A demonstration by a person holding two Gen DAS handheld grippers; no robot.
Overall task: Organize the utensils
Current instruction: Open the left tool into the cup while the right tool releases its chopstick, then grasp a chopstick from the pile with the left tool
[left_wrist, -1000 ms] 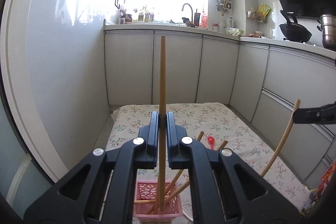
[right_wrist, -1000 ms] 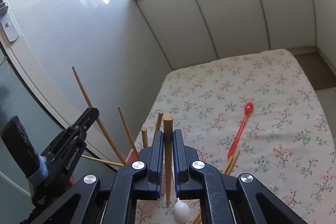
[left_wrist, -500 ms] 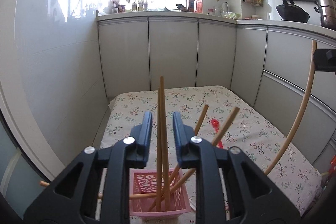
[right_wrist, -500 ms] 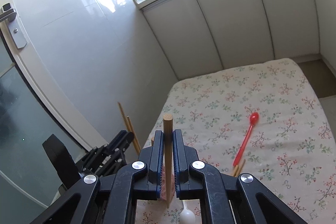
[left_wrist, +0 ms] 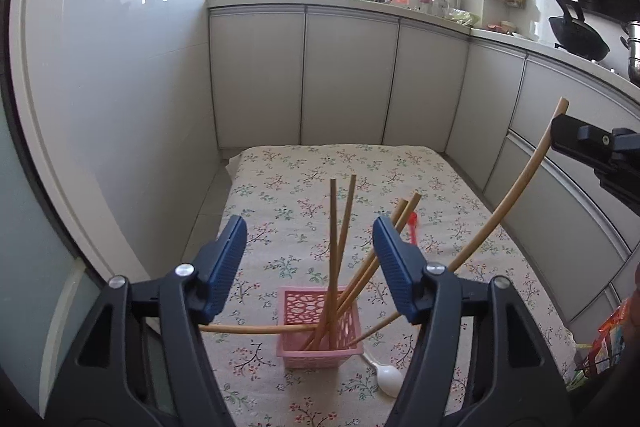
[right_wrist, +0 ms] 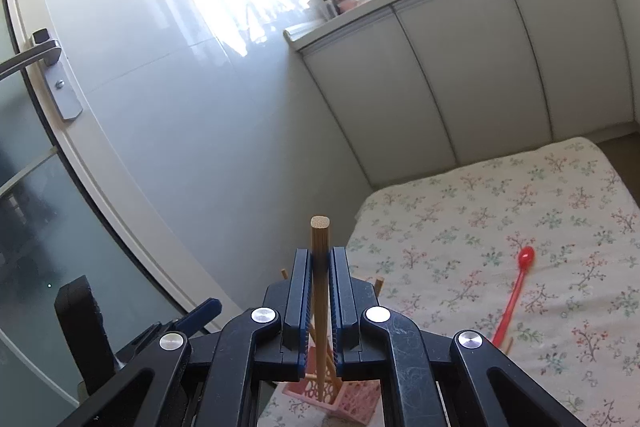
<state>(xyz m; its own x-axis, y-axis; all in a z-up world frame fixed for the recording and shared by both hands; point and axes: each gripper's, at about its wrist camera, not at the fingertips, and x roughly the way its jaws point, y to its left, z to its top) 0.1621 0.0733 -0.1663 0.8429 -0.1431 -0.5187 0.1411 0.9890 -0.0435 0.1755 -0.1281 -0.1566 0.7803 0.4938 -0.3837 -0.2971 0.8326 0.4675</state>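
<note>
Left gripper [left_wrist: 310, 259] agape, just opening, empty; right gripper [right_wrist: 320, 267] clamping chopstick [right_wrist: 319, 247], tip hidden.

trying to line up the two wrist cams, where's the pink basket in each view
Left wrist view: the pink basket stands low in the middle, between the open left gripper's fingers, with chopsticks standing in it.
Right wrist view: the basket is at the bottom edge, mostly hidden behind the right gripper, which is shut on a chopstick.
Shared landmark: the red spoon on the floral cloth, also seen at.
</note>
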